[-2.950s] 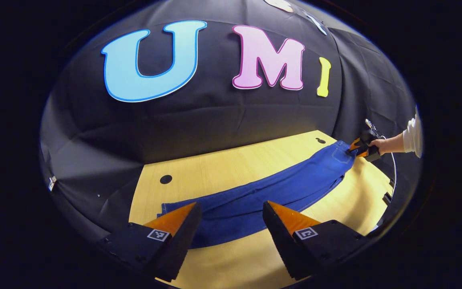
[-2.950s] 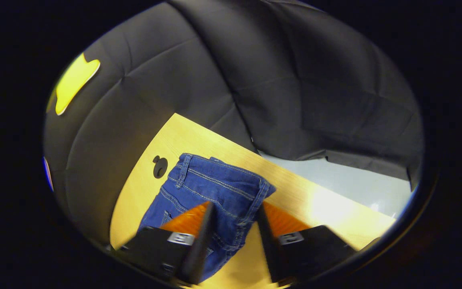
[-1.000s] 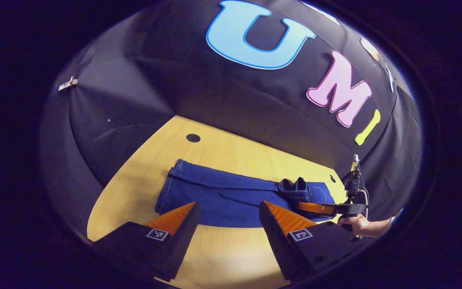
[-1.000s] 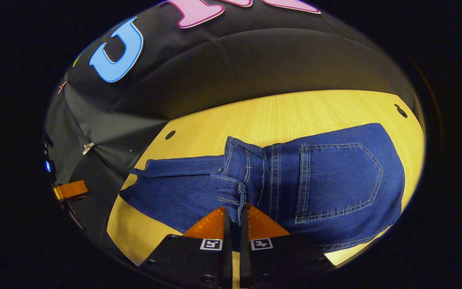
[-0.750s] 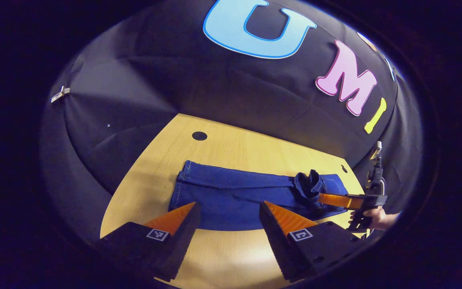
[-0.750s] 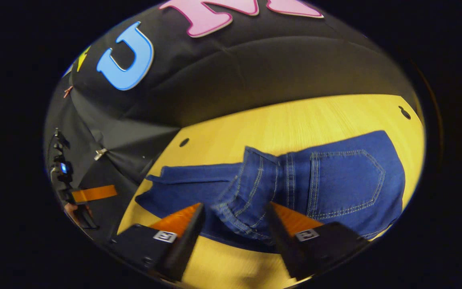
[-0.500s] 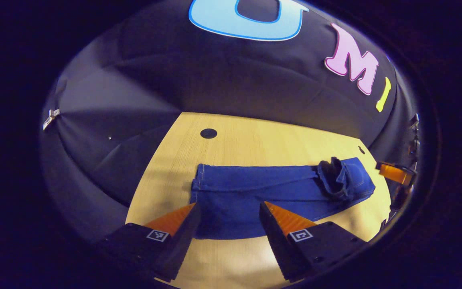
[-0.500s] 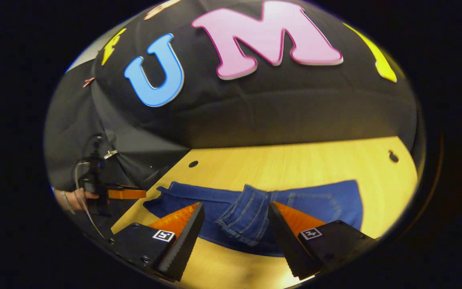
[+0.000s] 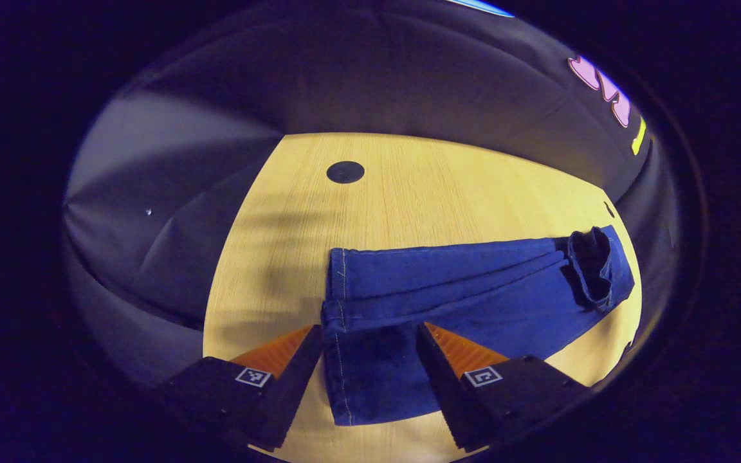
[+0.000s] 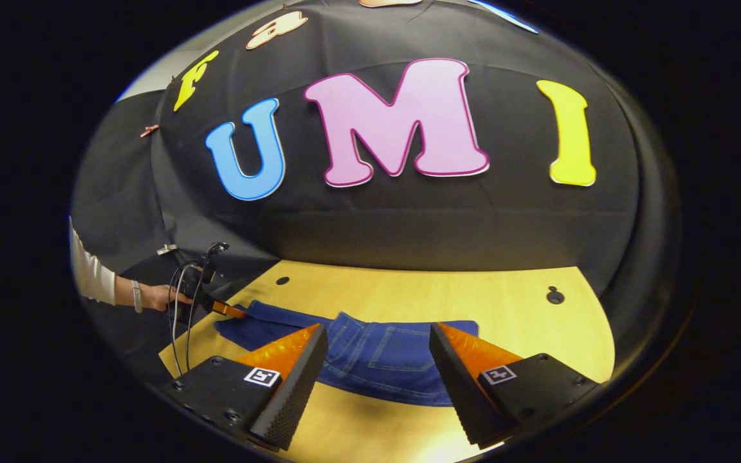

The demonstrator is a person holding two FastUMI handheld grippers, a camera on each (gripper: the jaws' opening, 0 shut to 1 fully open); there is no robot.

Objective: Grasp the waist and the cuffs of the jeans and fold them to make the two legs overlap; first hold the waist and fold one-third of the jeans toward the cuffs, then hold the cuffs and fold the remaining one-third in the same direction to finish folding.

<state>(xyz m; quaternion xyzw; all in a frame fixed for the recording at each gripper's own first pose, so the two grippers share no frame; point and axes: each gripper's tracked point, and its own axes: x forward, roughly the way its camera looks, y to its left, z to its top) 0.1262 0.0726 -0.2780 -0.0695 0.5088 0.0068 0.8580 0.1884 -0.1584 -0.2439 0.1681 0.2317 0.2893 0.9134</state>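
The left gripper view shows the cuffs [image 9: 339,321] of the blue denim jeans [image 9: 473,296] lying between the spread fingers of the left gripper [image 9: 368,350], which hold nothing; the folded-over waist [image 9: 592,267] bunches at 3 o'clock. The right gripper view shows the back pocket [image 10: 402,350] facing up, the right gripper [image 10: 377,360] wide open above it, and a hand [image 10: 161,297] at 9 o'clock. The light wooden table [image 9: 422,193] carries a round dark hole [image 9: 345,172] at 12 o'clock.
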